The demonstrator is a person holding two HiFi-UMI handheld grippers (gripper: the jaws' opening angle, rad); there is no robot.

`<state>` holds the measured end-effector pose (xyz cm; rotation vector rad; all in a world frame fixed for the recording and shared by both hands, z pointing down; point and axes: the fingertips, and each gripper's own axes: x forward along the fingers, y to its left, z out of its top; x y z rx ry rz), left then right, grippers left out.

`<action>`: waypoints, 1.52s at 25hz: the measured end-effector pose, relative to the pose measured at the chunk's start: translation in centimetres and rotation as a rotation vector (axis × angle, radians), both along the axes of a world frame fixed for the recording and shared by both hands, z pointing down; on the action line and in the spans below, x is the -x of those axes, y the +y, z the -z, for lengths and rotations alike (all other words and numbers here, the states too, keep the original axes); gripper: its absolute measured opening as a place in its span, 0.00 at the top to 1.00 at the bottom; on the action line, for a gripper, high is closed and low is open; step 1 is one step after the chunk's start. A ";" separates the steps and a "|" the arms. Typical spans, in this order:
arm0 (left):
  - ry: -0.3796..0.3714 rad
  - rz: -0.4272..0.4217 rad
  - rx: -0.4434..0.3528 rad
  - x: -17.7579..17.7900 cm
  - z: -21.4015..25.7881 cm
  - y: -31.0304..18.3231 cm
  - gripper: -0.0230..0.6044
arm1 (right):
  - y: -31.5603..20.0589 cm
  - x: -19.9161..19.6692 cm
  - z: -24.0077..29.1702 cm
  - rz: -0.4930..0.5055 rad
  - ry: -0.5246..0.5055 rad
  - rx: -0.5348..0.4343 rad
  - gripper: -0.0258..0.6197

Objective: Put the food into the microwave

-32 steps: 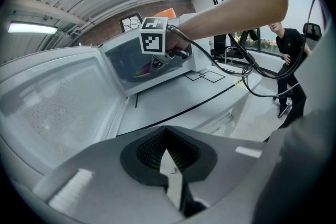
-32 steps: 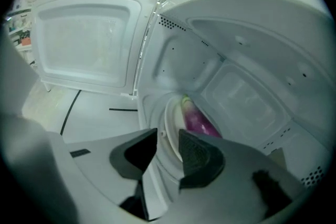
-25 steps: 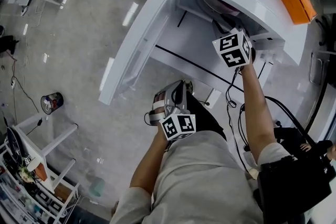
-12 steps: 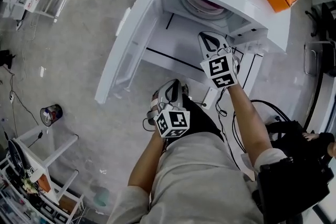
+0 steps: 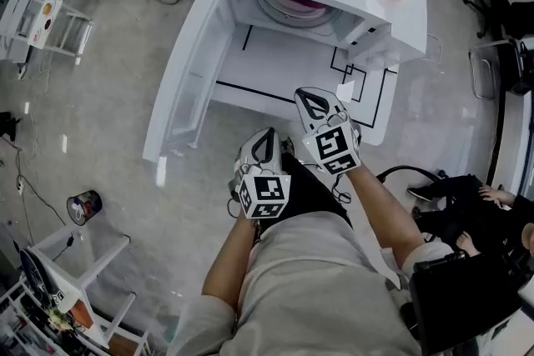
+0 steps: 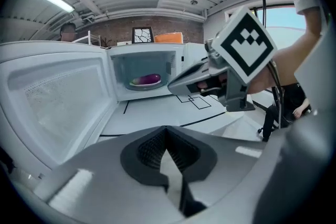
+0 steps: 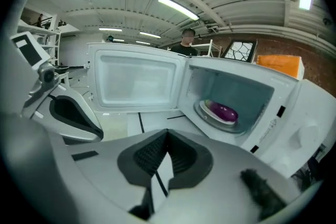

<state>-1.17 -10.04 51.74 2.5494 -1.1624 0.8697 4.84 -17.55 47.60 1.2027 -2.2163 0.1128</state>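
- Right gripper [image 7: 167, 136]: jaws together, nothing between them, well back from the microwave [image 7: 294, 113].
- Left gripper [image 6: 167, 136]: jaws also together, empty, held low in front of me.
- Food [image 7: 226, 111]: a purple, oblong piece lying on a plate [image 7: 207, 113] inside the cavity; door [image 7: 136, 81] swung wide open.
- Long axis lies flat, roughly side to side across the cavity. I cannot tell which end is the stem.
- My judgement: light, glossy skin, likely slippery and prone to rolling. I would grip across the narrow middle, or take the plate by its rim, which is stiff and may be breakable.
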 end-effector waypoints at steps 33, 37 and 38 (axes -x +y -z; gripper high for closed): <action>0.199 -0.099 -0.059 -2.2 7.0 5.2 0.95 | 13.7 -1.2 5.5 -0.214 -0.241 -0.126 0.94; 0.196 -0.091 -0.055 -1.8 6.8 4.9 0.95 | 13.0 -1.0 5.6 -0.206 -0.254 -0.127 0.94; 0.196 -0.089 -0.055 -1.8 6.8 4.8 0.95 | 12.9 -1.0 5.6 -0.204 -0.254 -0.126 0.94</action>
